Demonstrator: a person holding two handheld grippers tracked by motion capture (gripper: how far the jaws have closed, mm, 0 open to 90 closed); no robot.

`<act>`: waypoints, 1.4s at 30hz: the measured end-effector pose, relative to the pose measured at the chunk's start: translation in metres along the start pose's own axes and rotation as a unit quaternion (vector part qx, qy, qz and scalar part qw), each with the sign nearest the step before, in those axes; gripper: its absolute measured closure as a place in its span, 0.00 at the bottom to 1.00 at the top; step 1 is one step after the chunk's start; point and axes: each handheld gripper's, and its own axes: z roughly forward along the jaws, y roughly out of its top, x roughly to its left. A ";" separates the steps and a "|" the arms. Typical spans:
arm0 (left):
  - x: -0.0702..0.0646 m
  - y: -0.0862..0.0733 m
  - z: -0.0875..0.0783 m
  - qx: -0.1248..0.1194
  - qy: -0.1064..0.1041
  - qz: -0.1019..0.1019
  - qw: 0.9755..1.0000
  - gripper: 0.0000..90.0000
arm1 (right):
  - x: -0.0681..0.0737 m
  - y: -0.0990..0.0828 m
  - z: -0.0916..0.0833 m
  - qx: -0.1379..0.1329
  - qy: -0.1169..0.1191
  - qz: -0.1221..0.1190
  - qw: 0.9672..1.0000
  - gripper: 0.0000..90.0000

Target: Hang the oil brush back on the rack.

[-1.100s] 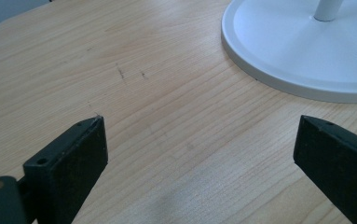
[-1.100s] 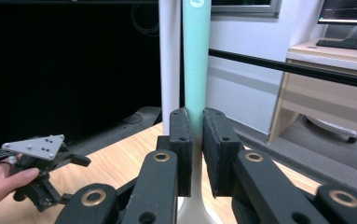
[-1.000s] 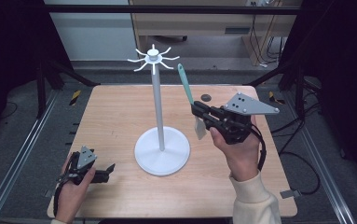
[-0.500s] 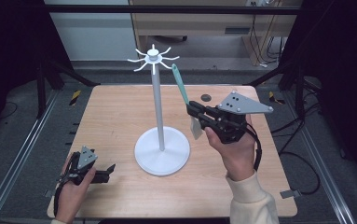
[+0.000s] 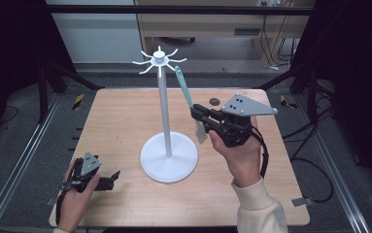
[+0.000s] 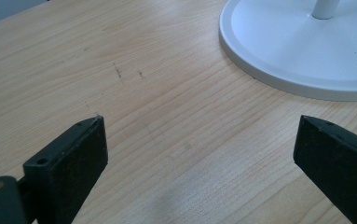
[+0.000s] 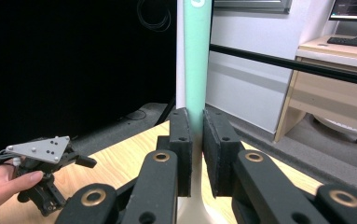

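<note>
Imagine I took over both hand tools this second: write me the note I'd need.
Right gripper: shut on the green-handled spatula, raised above the table, handle pointing up toward the hooks of the white stand.
Left gripper: open, holding nothing, low over the wooden table at its near left corner.
Stand: upright mid-table on its round base.
Done: spatula picked up.
Left, probably: hang it on a hook; it isn't on one yet. A small dark object lies behind the right hand; I can't tell what it is.
</note>
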 end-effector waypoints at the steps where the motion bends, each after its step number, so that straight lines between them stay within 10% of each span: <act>1: 0.000 0.000 0.000 0.000 0.000 0.000 1.000 0.03 | 0.000 0.000 0.000 0.000 -0.001 0.000 1.000 0.92; 42: -0.001 -0.001 0.001 0.003 -0.004 -0.001 1.000 0.03 | -0.002 -0.005 0.026 0.007 0.008 0.012 1.000 0.92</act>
